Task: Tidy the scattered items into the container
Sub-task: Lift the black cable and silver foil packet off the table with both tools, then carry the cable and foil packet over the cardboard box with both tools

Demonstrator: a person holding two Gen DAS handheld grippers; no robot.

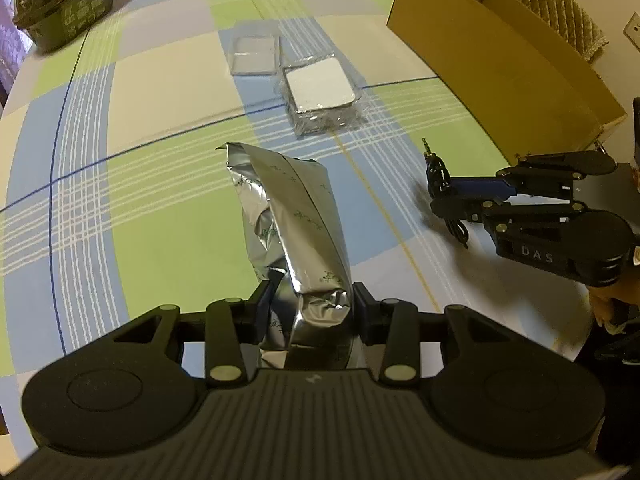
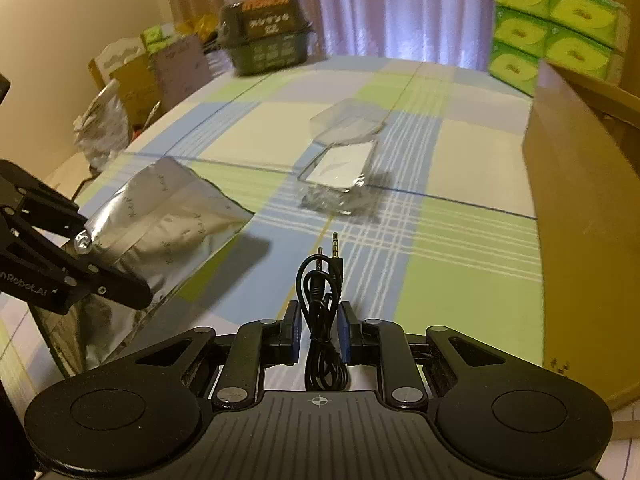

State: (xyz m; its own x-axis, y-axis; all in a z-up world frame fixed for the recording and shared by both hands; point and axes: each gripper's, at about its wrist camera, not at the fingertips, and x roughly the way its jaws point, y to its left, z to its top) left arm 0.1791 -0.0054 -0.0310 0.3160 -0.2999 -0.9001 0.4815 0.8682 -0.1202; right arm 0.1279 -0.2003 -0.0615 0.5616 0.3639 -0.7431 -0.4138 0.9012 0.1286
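A crumpled silver foil pouch stands up between the fingers of the left hand-held gripper, which is closed firmly on its lower end and carries it clear of the table. To that gripper's right, the right hand-held gripper is closed almost fully on a coiled black audio cable, whose two plugs point forward past its fingertips. Both items appear to be held aloft for carrying to the cardboard box, which stands open ahead and to the right of both grippers, presumably the container. Still on the checked tablecloth, ahead of the two grippers, lie a clear plastic pack with a white insert and, just beyond it, a clear empty tray; these look to be left for later. Farther off, ahead and to the left, sits a dark green packaged box; green tissue packs are stacked behind the cardboard box.
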